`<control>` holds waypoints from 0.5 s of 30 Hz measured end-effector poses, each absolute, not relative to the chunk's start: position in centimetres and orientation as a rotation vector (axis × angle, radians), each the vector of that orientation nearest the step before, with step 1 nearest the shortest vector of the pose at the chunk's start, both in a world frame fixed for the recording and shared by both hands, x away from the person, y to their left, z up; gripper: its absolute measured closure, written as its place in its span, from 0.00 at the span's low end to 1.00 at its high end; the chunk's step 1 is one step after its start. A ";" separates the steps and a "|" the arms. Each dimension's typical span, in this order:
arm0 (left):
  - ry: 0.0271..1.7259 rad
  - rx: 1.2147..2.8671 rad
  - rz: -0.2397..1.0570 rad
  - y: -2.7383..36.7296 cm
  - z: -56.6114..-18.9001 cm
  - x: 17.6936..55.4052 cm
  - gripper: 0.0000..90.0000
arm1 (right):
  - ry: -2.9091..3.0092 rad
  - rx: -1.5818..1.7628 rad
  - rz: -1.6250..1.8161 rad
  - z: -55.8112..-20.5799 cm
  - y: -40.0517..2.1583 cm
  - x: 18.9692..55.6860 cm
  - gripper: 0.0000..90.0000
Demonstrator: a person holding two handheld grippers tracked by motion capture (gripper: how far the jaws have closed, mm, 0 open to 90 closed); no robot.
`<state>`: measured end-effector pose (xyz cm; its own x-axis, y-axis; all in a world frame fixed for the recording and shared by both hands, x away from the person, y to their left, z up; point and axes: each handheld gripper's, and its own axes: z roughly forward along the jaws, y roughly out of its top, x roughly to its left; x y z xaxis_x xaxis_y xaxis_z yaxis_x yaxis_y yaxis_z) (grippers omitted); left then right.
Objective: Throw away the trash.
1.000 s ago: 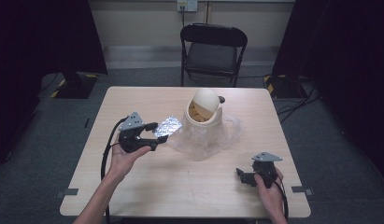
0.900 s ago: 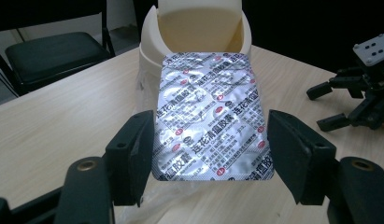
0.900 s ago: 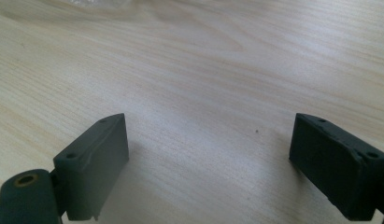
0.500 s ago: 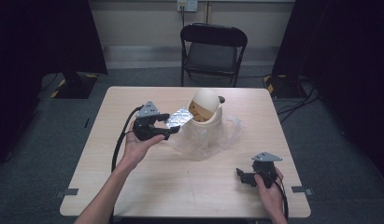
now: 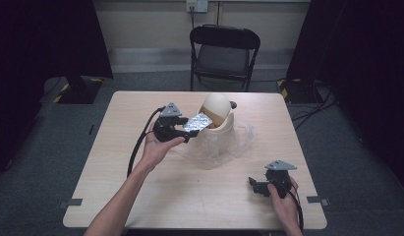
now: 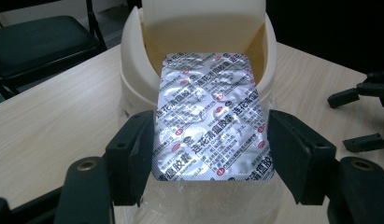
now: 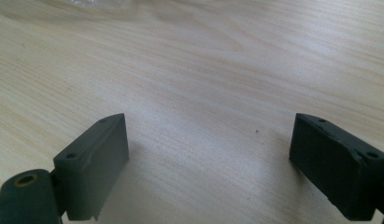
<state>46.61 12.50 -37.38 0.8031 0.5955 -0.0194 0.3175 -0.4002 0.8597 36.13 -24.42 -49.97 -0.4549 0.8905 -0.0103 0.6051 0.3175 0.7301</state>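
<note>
left gripper (image 6: pixel 210 149) holds shiny foil blister pack (image 6: pixel 209 114) at rounded bin (image 6: pixel 133 79).

Cream bin (image 5: pixel 216 120) with clear plastic liner (image 5: pixel 239 142) blocking the middle of the tabletop (image 5: pixel 189 196), blister pack (image 6: pixel 210 116) covering its opening, bare wood free in front, right tool (image 5: pixel 258 186) near the front edge, jaws wide apart

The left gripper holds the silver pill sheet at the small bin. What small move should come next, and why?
Probably ease the left gripper a little forward and down, then open. The blister pack already points into the cream bin's open mouth but mostly lies outside it. The right gripper rests open on the table.
</note>
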 end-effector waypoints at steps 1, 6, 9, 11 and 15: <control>0.679 2.026 0.361 12.3 -37.4 46.6 0.38 | 2.176 1.326 0.936 -50.0 -24.4 36.1 0.12; 0.674 2.012 0.365 11.6 -37.2 46.8 0.38 | 2.176 1.327 0.936 -50.0 -24.4 36.1 0.12; 0.668 2.021 0.370 11.4 -36.9 47.1 0.38 | 2.177 1.325 0.936 -50.0 -24.4 36.1 0.12; 0.680 2.015 0.362 11.4 -36.7 47.3 0.38 | 2.177 1.325 0.936 -50.0 -24.4 36.1 0.12; 0.684 2.016 0.364 11.2 -36.6 47.7 0.38 | 2.177 1.326 0.936 -50.0 -24.4 36.1 0.12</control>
<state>47.68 11.18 -36.63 0.7998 0.6000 -0.0182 0.3195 -0.3999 0.8591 36.13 -24.43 -49.97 -0.4549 0.8905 -0.0096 0.6055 0.3171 0.7299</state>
